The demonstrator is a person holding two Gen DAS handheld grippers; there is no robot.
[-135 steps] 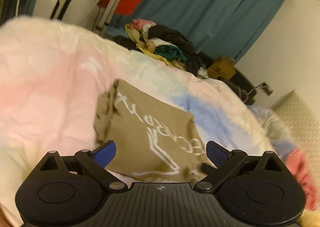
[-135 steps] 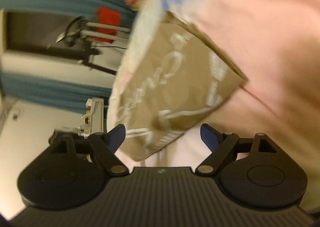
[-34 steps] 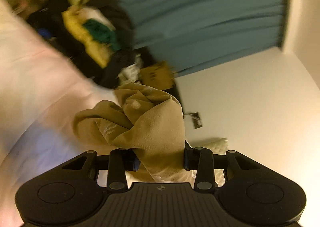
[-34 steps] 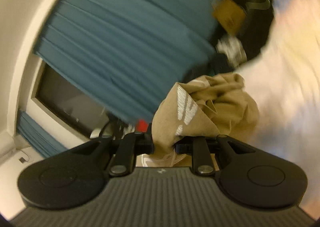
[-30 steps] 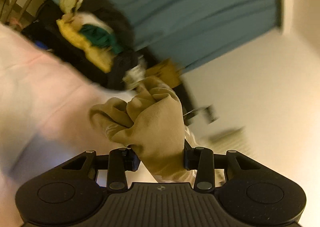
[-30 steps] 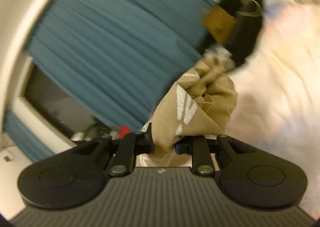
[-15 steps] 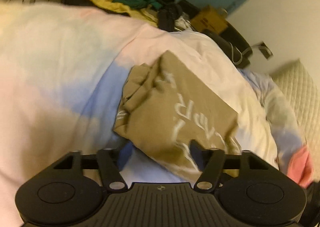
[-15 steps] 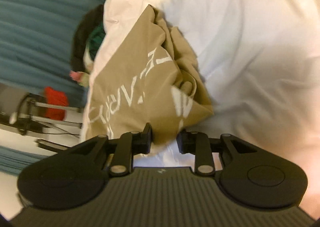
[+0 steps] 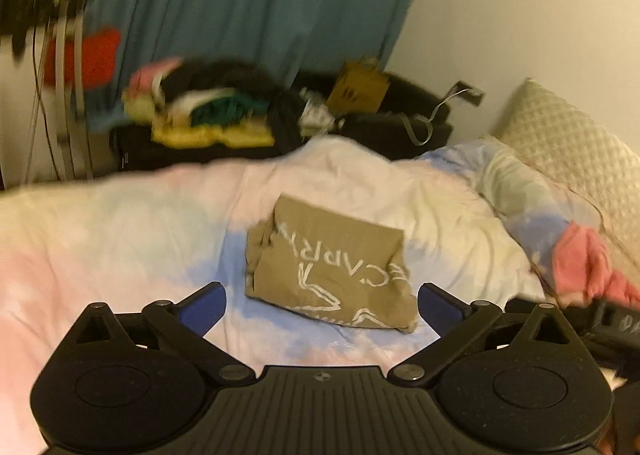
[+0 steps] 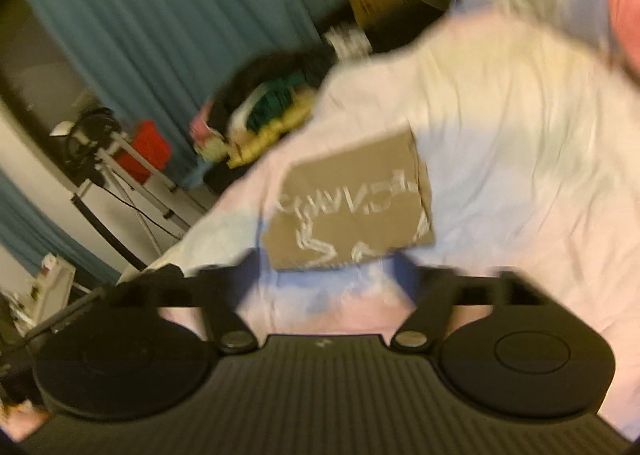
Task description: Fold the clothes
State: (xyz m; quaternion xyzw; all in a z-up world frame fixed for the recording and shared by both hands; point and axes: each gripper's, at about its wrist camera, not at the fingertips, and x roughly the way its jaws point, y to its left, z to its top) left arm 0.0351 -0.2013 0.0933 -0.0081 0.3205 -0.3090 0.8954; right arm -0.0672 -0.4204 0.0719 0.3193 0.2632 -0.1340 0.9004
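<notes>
A tan T-shirt point(image 9: 328, 263) with white lettering lies folded into a rough rectangle on the pastel duvet point(image 9: 120, 247). In the left wrist view my left gripper point(image 9: 322, 303) hovers just short of the shirt's near edge, its blue-padded jaws opening wide with nothing between them. The right wrist view is blurred: the same tan T-shirt point(image 10: 352, 207) lies beyond my right gripper point(image 10: 326, 275), whose jaws are opening and hold nothing. Neither gripper touches the shirt.
A heap of unfolded clothes point(image 9: 208, 111) sits on dark furniture past the bed's far edge, before a teal curtain point(image 9: 240, 3). A quilted pillow point(image 9: 568, 151) and a pink cloth point(image 9: 584, 263) lie at the right. A drying rack point(image 10: 120, 175) stands on the left.
Both grippers carried the bunched shirt down onto the duvet, let go and opened wide. They have since drawn back, and the shirt now lies folded and free.
</notes>
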